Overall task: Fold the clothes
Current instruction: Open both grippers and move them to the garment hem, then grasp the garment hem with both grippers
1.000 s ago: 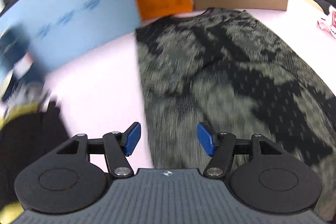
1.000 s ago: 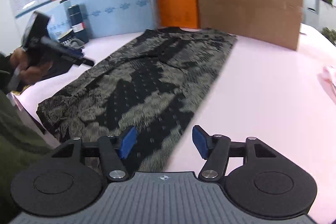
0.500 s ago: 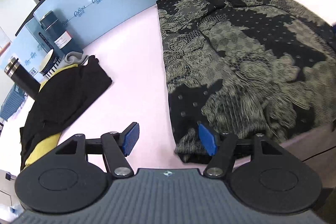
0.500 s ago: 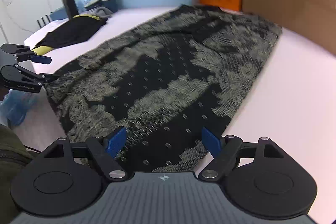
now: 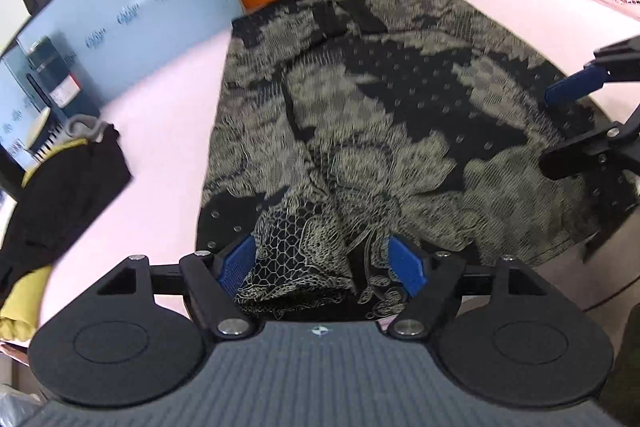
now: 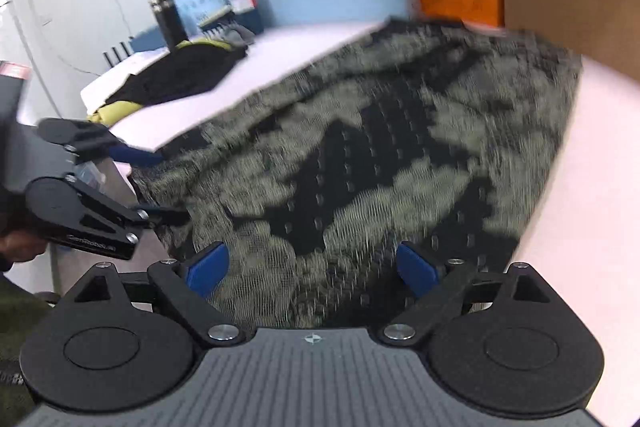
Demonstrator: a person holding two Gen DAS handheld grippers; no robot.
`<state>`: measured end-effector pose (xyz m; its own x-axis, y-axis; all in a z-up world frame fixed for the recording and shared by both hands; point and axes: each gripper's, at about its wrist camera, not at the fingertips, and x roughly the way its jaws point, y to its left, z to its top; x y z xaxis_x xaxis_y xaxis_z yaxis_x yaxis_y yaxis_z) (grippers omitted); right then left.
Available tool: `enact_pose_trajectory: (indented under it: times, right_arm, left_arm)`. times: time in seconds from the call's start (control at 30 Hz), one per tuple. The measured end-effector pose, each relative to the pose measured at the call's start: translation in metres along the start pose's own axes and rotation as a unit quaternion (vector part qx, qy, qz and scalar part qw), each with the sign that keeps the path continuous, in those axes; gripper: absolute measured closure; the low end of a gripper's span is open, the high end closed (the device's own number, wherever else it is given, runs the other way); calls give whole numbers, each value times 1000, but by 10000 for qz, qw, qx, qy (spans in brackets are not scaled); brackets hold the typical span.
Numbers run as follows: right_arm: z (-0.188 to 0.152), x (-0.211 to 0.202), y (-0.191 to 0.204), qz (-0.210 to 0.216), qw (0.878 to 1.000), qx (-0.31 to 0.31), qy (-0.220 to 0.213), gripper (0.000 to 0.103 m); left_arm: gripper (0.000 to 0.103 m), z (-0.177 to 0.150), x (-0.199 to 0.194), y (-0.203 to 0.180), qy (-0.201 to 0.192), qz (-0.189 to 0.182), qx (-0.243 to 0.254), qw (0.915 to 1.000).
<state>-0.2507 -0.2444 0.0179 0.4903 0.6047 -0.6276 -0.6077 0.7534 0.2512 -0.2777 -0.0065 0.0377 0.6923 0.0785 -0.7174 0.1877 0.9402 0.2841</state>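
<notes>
Lying spread along the pink table point(image 5: 168, 131), the patterned garment point(image 5: 384, 115) reaches from the far edge, by the orange and cardboard boards, to the near edge, where its hem hangs a little over. It shows no folded layer, though the hem is rucked up at the near-left corner, so the folding looks to lie mostly ahead, as far as one can judge. The left tongs point(image 5: 322, 265) stand wide apart with that bunched hem between the blue pads; the cloth seems to brush the left pad, but nothing is pinched, so they grip nothing. The right tongs point(image 6: 312, 269) are likewise spread wide, low over the near-right part of the hem, with cloth showing between the pads; that view is blurred, and whether the pads touch the cloth cannot be told. A dark heap of other clothes point(image 5: 60, 187) sits at the table's left edge, apart from the garment.
</notes>
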Motion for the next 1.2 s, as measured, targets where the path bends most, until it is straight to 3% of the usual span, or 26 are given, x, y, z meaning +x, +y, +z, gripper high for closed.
enact_pose_trajectory:
  times: [0.17,0.37,0.53,0.8,0.93,1.03,1.1,1.13,1.17,1.2]
  right_arm:
    - [-10,-33,-12,67,9980,304,-546,9]
    - [-40,-61,-64,-6,9868,1392,-829,4]
    - [-56,-59,-109,312,9622,2475,-1092,0]
    - [-29,-19,-107,905,9667,2222,-891,0]
    - [-29,-12,-81,1793,9662,1820,-355,0]
    - [-38,-9,-80,1970,9589,2025,-271,0]
    - [-44,-8,-81,2040,9532,2217,-247,16]
    - [-48,-7,-81,2075,9502,2313,-235,53]
    - [-51,-6,-82,2110,9471,2408,-223,96]
    - [-54,-6,-82,2144,9439,2504,-211,100]
  left_arm:
    - [20,6,-19,24,-153,285,-678,9972]
    - [20,6,6,68,445,406,-1930,9793]
    - [20,1,22,79,651,438,-2207,9722]
    - [19,-12,34,80,807,143,-2329,9690]
    - [15,-23,33,81,703,-156,-2355,9692]
    - [20,-29,26,79,555,-400,-2177,9736]
    - [65,-31,19,75,378,-445,-1926,9795]
    - [76,-30,16,73,312,-489,-1796,9820]
    - [98,-30,14,72,254,-572,-1681,9838]
    - [100,-28,12,73,232,-678,-1597,9846]
